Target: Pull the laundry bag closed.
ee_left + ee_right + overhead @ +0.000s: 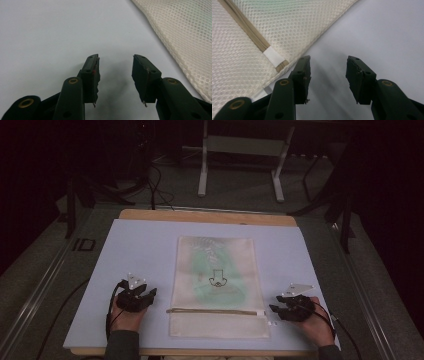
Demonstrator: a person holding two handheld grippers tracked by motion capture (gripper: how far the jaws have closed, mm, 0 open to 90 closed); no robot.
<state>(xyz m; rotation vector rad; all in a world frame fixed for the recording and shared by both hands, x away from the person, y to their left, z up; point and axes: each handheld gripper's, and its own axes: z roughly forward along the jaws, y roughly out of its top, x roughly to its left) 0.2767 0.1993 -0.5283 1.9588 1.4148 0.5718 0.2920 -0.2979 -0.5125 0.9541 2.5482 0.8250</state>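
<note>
A cream mesh bag is laid flat on the pale blue sheet that covers the desk, with a greenish item seen faintly through the netting in the high view. A tan zipper band is run across the bag near its lower end. The left claw is rested on the sheet just beside the bag's left edge, and the right claw is rested just beside the right end of the zipper band; each is held by a hand entering from the bottom. The overall layout is given by the high view, but the jaws are too small there to be judged. In the left gripper view, the left claw is seen spread wide, nothing is pinched, and the honeycomb weave of the bag is shown off to one side, apart from the jaws. In the right gripper view, the right claw is likewise seen spread with only bare sheet between the jaws, while the zipper band and its white end tab are brought out close to one jaw.
</note>
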